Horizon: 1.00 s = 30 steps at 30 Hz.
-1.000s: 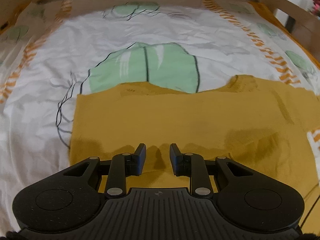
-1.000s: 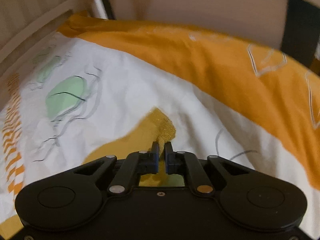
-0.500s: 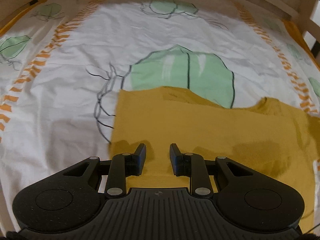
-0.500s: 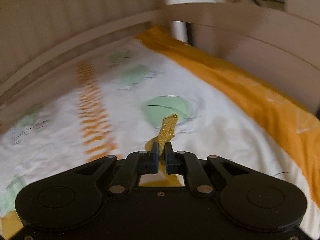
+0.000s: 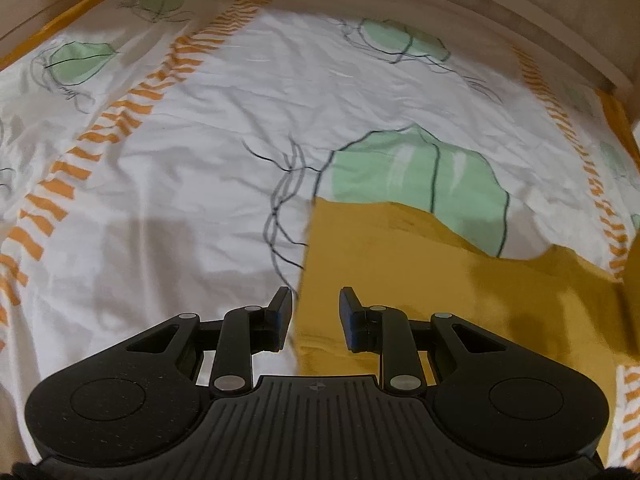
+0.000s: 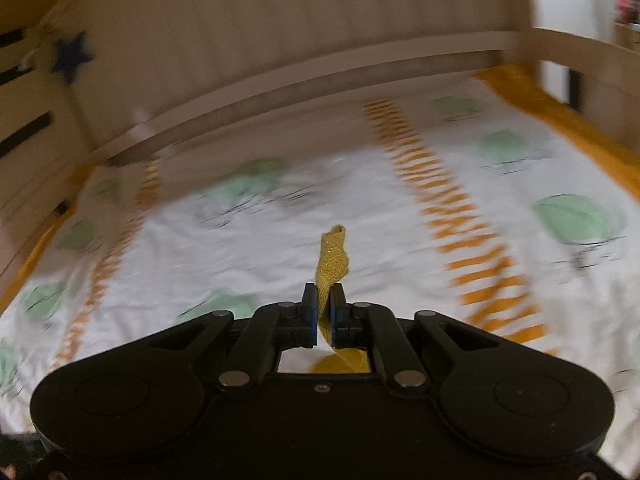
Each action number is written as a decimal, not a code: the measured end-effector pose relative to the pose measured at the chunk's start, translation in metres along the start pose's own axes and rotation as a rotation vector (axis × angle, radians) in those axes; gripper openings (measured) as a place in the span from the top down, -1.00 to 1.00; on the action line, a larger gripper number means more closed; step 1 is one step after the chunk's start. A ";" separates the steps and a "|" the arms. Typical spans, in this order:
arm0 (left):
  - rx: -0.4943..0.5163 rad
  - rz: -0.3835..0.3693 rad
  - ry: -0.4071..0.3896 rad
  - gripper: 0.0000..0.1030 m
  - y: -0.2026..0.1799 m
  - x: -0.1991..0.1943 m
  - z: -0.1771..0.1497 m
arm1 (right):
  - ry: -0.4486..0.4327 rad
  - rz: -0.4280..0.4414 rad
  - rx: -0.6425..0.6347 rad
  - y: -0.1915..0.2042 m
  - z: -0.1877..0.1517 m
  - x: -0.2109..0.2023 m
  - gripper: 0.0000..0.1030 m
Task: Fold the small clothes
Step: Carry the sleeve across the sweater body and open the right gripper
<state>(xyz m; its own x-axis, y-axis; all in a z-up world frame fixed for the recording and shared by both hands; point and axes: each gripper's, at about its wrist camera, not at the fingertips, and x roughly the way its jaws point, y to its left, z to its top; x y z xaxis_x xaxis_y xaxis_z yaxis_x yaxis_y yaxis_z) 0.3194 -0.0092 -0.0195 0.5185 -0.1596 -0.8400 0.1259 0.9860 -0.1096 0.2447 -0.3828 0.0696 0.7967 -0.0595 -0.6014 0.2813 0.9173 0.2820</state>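
Observation:
A mustard-yellow garment (image 5: 432, 280) lies flat on the bed, at the lower right of the left wrist view. My left gripper (image 5: 315, 312) is open and empty, hovering over the garment's left edge. My right gripper (image 6: 324, 312) is shut on a strip of the same yellow garment (image 6: 332, 260), which sticks up between its fingers and hangs below them. The rest of the garment is hidden under the right gripper body.
The bed sheet (image 5: 200, 160) is white with green shapes and orange dashed stripes. A wooden bed rail (image 5: 460, 12) runs along the far side; it also shows in the right wrist view (image 6: 280, 92), with an orange border (image 6: 568, 128) at right.
The left gripper has moved left, from the garment's middle to its left edge. The right gripper, still holding the yellow strip, has swung round to face the far rail; its view is blurred.

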 end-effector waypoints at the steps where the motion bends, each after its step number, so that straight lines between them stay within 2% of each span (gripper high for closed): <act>1: -0.008 0.004 -0.003 0.51 0.003 -0.001 0.000 | 0.007 0.017 -0.019 0.014 -0.008 0.006 0.77; 7: -0.042 0.022 -0.012 0.51 0.017 -0.003 0.004 | 0.050 0.093 -0.073 0.071 -0.054 0.042 0.77; 13: -0.048 0.017 -0.001 0.51 0.019 -0.001 0.004 | 0.102 0.112 -0.169 0.111 -0.108 0.067 0.75; 16: -0.045 0.009 0.001 0.51 0.017 0.001 0.004 | 0.150 0.124 -0.215 0.123 -0.136 0.079 0.58; 20: -0.027 0.007 0.004 0.51 0.012 0.006 0.003 | 0.202 0.138 -0.252 0.121 -0.160 0.084 0.56; 21: -0.021 0.006 0.007 0.51 0.011 0.008 0.002 | 0.204 0.136 -0.257 0.119 -0.163 0.082 0.48; 23: -0.008 0.001 0.015 0.51 0.005 0.012 0.001 | 0.197 0.127 -0.262 0.109 -0.165 0.077 0.01; 24: -0.002 -0.002 0.019 0.51 0.003 0.014 0.000 | 0.186 0.118 -0.265 0.103 -0.165 0.074 -0.04; 30: 0.048 -0.047 0.053 0.51 -0.020 0.031 -0.007 | 0.146 0.042 -0.299 0.055 -0.159 0.051 -0.06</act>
<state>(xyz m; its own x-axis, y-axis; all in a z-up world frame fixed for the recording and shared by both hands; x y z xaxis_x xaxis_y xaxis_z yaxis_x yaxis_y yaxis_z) 0.3271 -0.0339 -0.0465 0.4660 -0.2019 -0.8614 0.1899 0.9737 -0.1254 0.2159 -0.2730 -0.0642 0.7130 0.0181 -0.7010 0.0634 0.9939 0.0902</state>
